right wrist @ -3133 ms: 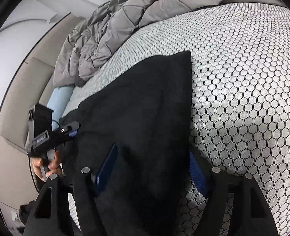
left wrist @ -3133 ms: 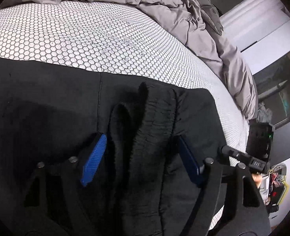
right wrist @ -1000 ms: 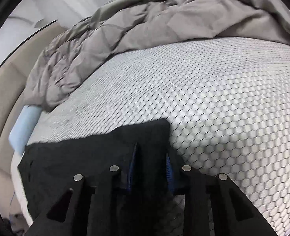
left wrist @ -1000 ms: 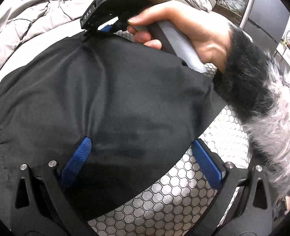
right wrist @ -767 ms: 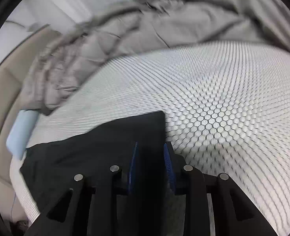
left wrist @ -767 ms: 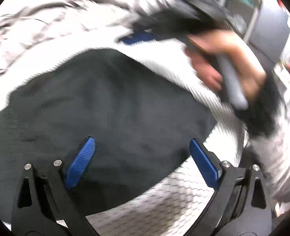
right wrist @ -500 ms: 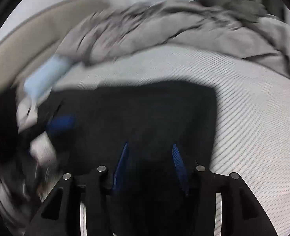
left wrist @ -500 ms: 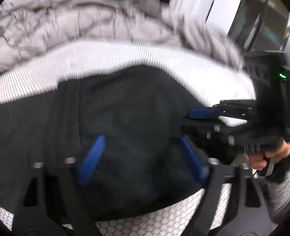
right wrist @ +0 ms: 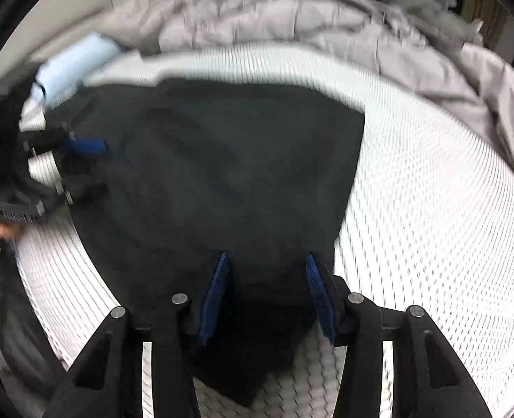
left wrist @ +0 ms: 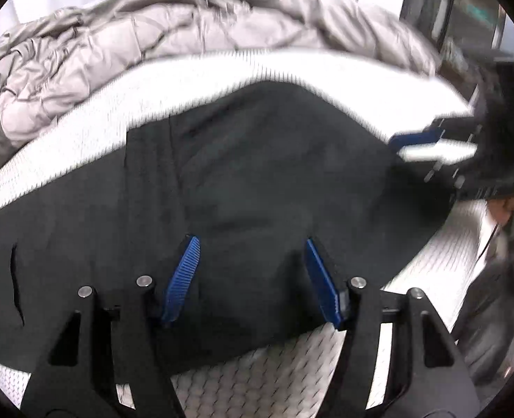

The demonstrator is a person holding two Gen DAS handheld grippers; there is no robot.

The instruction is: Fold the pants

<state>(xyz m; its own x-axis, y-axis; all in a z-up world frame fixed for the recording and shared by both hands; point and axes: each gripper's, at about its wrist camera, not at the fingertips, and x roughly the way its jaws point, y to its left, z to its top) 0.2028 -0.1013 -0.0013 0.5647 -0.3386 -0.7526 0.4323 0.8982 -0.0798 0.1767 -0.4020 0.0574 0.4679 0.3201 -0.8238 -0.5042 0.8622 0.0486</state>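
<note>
The black pants (left wrist: 257, 181) lie folded flat on the white honeycomb-patterned bed cover (left wrist: 263, 383); they also show in the right wrist view (right wrist: 222, 174). My left gripper (left wrist: 251, 244) is open, its blue pads just above the near edge of the pants. My right gripper (right wrist: 265, 261) is open over the near right corner of the pants. Each gripper shows in the other's view: the right one (left wrist: 431, 146) at the pants' right edge, the left one (right wrist: 76, 160) at their left edge. Both views are motion-blurred.
A crumpled grey duvet (left wrist: 152, 41) is heaped along the far side of the bed, also in the right wrist view (right wrist: 291, 14). A light blue pillow (right wrist: 76, 59) lies at the far left. Dark furniture (left wrist: 465, 17) stands beyond the bed at right.
My right gripper has let go of the pants and opened. Both grippers have pulled back and swung, so the folded pants now lie flat between them.
</note>
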